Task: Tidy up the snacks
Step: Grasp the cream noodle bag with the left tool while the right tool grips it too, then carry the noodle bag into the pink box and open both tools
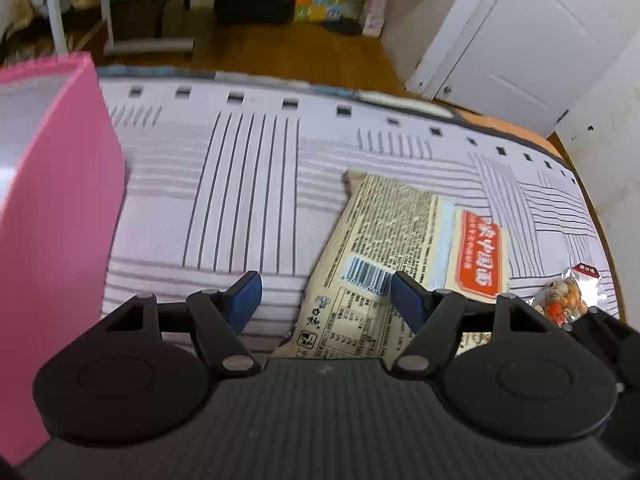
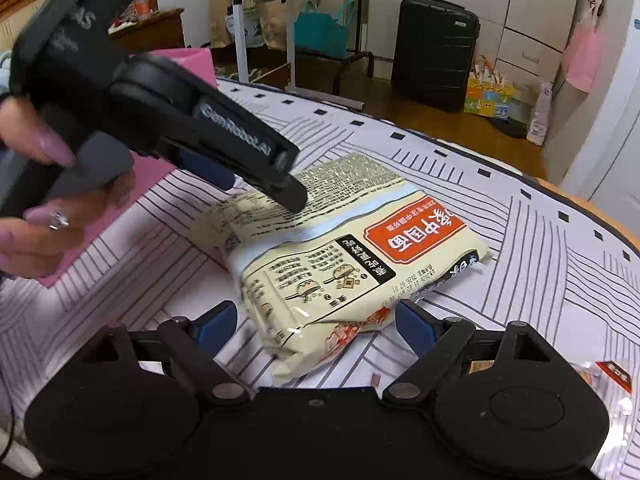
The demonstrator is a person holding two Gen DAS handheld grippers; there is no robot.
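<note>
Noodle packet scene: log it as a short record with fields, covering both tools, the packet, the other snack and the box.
noodle packet: lying flat on the striped tablecloth, printed back side up
left tool: open, over one end of the packet
right tool: open, straddling the other end
small snack bag: clear, on the cloth beside the packet
pink box: standing on the table's left side

Noodle packet on the tablecloth, box to its left, small snack bag at right.
</note>
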